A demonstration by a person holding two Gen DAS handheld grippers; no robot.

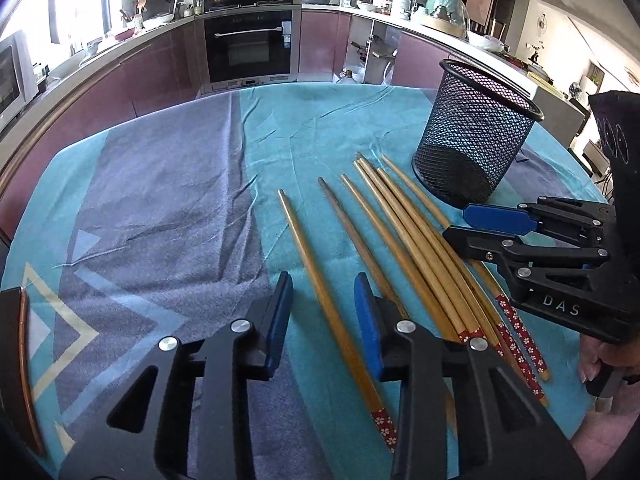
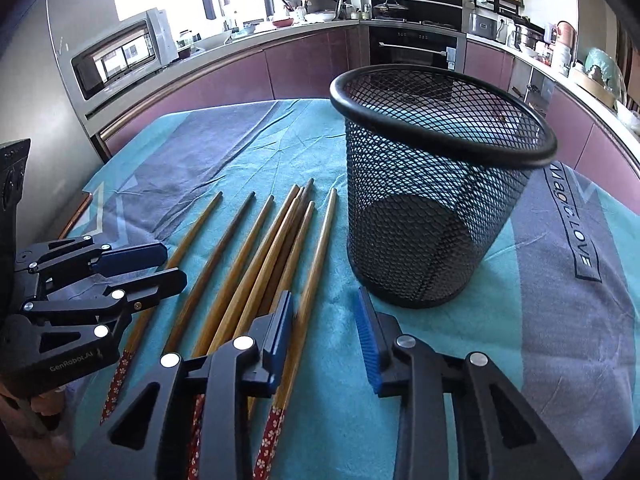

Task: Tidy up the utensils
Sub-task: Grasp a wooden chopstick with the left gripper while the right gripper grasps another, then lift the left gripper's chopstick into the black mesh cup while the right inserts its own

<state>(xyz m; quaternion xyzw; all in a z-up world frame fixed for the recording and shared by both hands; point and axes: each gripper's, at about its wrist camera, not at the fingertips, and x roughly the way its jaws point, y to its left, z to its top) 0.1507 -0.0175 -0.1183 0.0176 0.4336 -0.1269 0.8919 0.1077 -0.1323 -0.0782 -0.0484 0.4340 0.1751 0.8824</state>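
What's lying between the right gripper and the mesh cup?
Only bare tablecloth, in the right wrist view, separates the right gripper from the mesh cup.

We see a teal and grey cloth [image 1: 160, 184] over the counter, an oven [image 1: 248, 44] at the far wall, a microwave [image 2: 120, 56] far left.

black mesh cup [image 2: 436, 200], tan chopsticks [image 1: 400, 232] with red floral ends, teal-grey tablecloth [image 1: 168, 200]
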